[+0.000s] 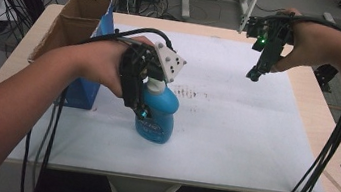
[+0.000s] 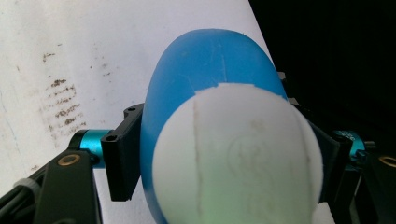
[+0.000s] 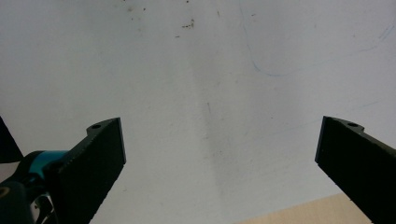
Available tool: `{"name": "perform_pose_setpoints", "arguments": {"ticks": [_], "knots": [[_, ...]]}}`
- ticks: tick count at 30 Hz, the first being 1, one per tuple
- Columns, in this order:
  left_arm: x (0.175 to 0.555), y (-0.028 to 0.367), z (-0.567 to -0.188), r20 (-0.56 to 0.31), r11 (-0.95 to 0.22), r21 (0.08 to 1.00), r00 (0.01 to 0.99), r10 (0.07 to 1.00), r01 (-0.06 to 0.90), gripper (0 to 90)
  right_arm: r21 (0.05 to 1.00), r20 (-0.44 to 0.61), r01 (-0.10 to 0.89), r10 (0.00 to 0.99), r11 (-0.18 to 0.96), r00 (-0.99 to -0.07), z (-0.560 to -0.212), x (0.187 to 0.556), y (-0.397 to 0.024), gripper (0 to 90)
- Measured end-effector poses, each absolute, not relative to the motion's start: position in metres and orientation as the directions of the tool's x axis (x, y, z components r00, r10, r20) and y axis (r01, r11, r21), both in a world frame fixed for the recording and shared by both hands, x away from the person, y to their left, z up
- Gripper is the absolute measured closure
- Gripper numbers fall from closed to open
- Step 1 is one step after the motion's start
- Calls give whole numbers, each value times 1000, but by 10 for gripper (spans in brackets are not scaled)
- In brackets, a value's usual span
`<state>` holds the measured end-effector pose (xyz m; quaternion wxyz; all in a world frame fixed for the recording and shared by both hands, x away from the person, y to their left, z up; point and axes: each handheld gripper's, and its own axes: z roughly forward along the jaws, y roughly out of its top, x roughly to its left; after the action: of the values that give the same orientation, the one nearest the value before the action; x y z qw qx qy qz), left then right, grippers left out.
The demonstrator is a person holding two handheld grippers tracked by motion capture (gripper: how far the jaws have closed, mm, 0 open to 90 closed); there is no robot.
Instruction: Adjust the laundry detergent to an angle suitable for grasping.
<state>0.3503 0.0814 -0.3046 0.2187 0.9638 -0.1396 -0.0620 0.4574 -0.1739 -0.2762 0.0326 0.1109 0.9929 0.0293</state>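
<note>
A blue bottle (image 1: 159, 117) with a white cap stands upright on the white sheet (image 1: 239, 131), left of the middle. My left gripper (image 1: 141, 113) reaches down over it, one jaw on each side of the bottle. In the left gripper view the white cap (image 2: 238, 158) and the blue body (image 2: 210, 60) lie between the pads (image 2: 123, 158); the left pad sits at the bottle's edge, and the right one is partly hidden behind the cap. My right gripper (image 1: 255, 73) hangs at the back right, jaws pointing down at the sheet. Its jaws (image 3: 219, 154) stand wide open with nothing between them.
An open cardboard box (image 1: 76, 17) with blue sides stands at the table's left, close behind my left hand. Dark smudges (image 1: 186, 92) mark the sheet just right of the bottle. Cables trail off the right table edge (image 1: 322, 132). The sheet's middle and right are bare.
</note>
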Motion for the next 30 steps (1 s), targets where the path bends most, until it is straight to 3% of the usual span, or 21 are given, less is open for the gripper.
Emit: {"name": "perform_pose_setpoints", "arguments": {"ticks": [12, 30], "knots": [[347, 85, -299, -52, -887, 410, 965, -257, -214, 188, 67, -61, 213, 217, 975, -974, -276, 456, -171, 10], [348, 104, -285, -25, -945, 290, 986, -165, -151, 87, 75, -58, 196, 201, 978, -978, -275, 455, -162, 10]]}}
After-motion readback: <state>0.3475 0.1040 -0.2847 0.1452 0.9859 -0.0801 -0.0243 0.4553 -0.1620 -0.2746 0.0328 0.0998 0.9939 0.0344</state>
